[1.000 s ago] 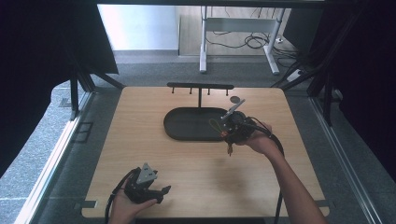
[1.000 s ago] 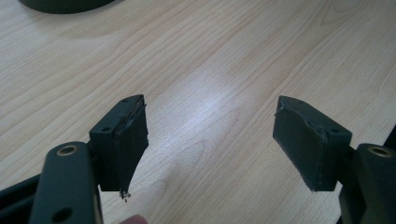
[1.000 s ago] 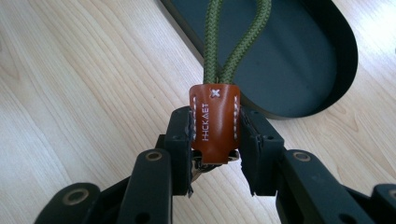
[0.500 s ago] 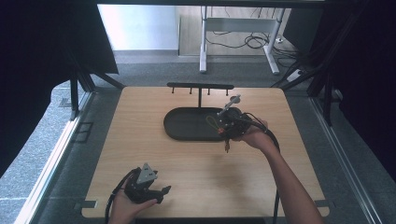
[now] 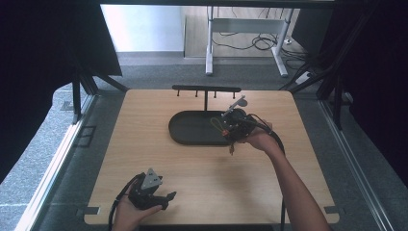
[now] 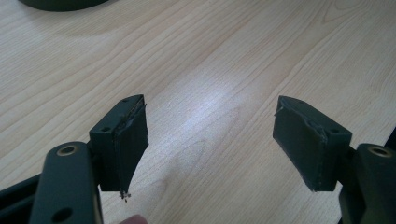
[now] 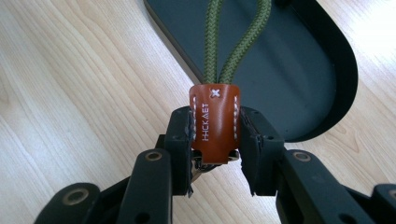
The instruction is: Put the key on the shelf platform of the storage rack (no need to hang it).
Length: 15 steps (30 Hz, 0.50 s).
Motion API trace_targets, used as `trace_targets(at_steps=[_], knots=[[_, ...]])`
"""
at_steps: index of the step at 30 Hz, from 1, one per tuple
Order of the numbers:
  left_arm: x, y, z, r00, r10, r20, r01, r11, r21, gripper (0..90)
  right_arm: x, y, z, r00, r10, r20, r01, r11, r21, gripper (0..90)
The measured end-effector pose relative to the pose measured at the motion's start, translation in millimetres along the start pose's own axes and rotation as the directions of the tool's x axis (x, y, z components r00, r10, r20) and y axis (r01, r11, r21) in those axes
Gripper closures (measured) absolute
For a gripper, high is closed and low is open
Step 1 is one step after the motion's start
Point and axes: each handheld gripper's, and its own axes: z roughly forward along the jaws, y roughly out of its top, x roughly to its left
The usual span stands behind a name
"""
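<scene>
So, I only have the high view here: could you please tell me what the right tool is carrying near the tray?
Observer: The right tool is clamped on a brown leather tab with white stitching; a looped green cord runs out of the tab's far end.
Operator: Thank you. Is the cord hooked on anything?
Observer: I cannot tell; it leaves the top of the right gripper view, passing above the black oval tray.
Operator: And is the left tool holding anything?
Observer: No, the left tool is open, with bare wooden tabletop between its jaws.
</scene>
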Motion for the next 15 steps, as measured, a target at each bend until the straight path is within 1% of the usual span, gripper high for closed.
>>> trace_targets(at_steps=[15], knots=[[-0.7, 0.2, 0.5, 1.0000, 0.005, 0.003, -0.005, 1.0000, 0.003, 27.0, 0.7, 9.4, 9.0, 1.0000, -0.004, 0.001, 0.004, 1.000, 0.011, 66.7]])
